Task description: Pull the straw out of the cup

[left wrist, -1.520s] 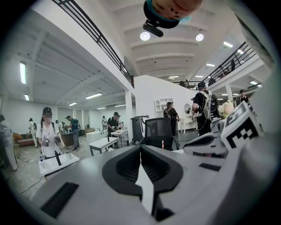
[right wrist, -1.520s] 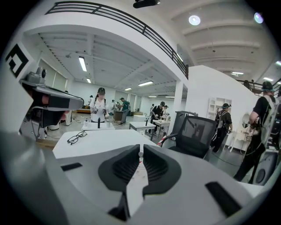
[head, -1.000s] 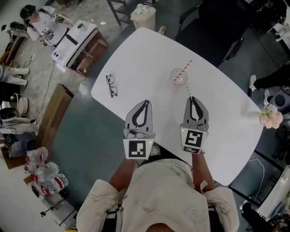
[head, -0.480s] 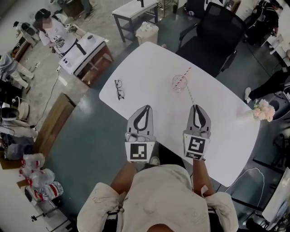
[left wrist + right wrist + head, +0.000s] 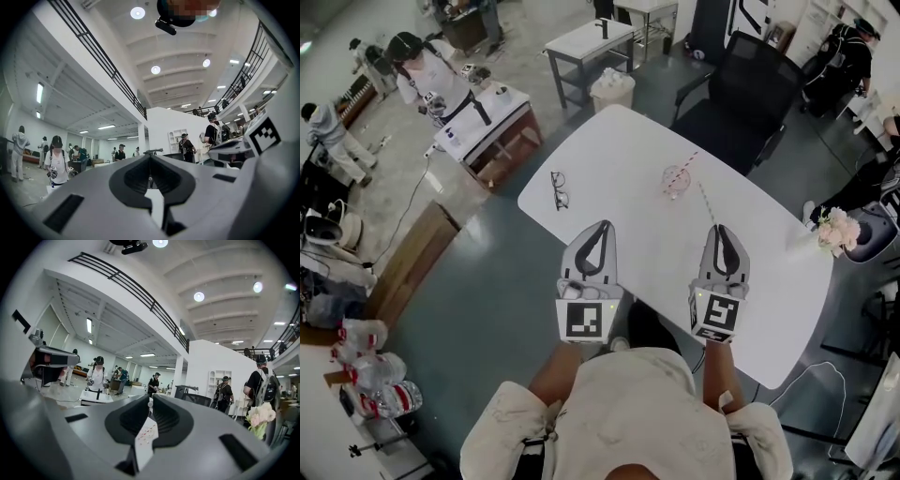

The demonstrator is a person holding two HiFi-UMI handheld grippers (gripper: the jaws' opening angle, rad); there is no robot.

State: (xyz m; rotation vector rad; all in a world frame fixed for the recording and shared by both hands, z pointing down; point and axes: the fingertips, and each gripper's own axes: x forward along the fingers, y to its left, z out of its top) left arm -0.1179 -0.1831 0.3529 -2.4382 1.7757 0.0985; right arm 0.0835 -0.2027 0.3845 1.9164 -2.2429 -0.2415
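**Head view, with both gripper views.** A clear, round drinking cup (image 5: 675, 183) stood upright near the middle of the white, rounded table (image 5: 619, 155). The red-and-white striped paper straw (image 5: 686, 163) leaned in it, its free end tilted out over the far rim, so the straw was not yet drawn out.

A second, paler striped straw (image 5: 706, 201) lay flat on the table between the cup and the right gripper (image 5: 719, 230). Its red bands showed against the white top through the gap behind that gripper's tips, which suggests it rested below the jaws rather than in them. The right gripper's dark fingers (image 5: 136, 414) were drawn in to a narrow slit with nothing pinched.

The left gripper (image 5: 602, 227), well apart from the cup, had its fingers (image 5: 132, 174) pressed tip to tip and was likewise empty. Both grey grippers hovered level over the table's near edge, short of the cup, probably a ready stance before the reach. The right one sat nearer the cup and roughly in line with it, so it seemed the likelier to take the straw, and would first need to spread its jaws.

Black-framed spectacles (image 5: 560, 190) lay towards the table's left end, away from the cup.
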